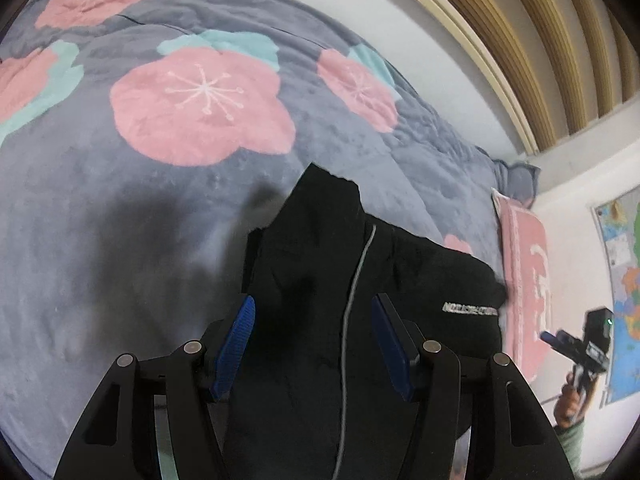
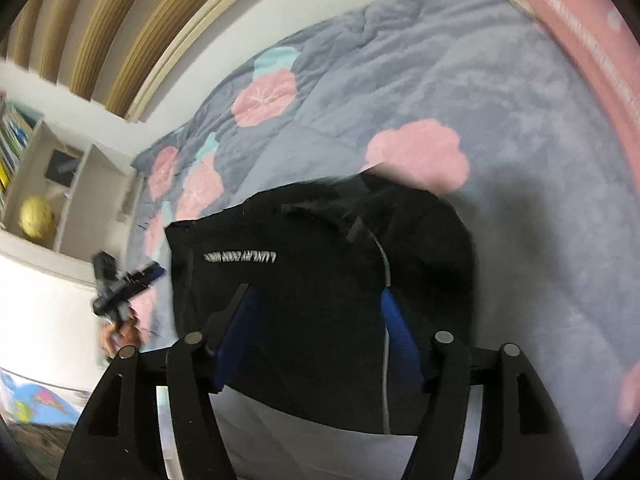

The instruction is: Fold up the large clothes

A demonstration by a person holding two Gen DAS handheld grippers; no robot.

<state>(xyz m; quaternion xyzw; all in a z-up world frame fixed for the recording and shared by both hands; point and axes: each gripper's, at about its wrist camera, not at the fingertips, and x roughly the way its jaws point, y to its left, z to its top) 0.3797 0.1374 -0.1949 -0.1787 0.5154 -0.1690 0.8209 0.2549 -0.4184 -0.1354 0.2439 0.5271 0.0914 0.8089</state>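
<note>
Nearest in the left wrist view, left gripper (image 1: 314,344) with blue-padded fingers (image 1: 234,346) spread wide, nothing clamped between them, poised above a black garment (image 1: 304,360). Folded into a compact dark bundle on the bed, near its close edge, with a thin grey cord (image 1: 352,300) running lengthwise down the cloth and a line of white lettering (image 1: 470,307) toward one side. In the right wrist view, right gripper (image 2: 316,334) likewise parted wide over the same garment (image 2: 320,280), pads clear of the fabric, nothing in its grasp; lettering (image 2: 240,257) there upside down, cord (image 2: 385,264) beside the right-hand finger. Under the garment, a grey-blue quilt (image 1: 120,220) printed with pink blossoms (image 1: 200,106) and teal leaves, covering the bed. Along the bed's far-right edge in the left view, a pink towel-like cloth (image 1: 524,288). Off that edge, the other gripper held up in a hand (image 1: 572,400), a map poster (image 1: 624,280) behind it. Farthest back, a white wall and ribbed wooden panelling (image 1: 540,40); in the right view, white shelving (image 2: 60,184) holding a yellow ball (image 2: 36,216) and books.
</note>
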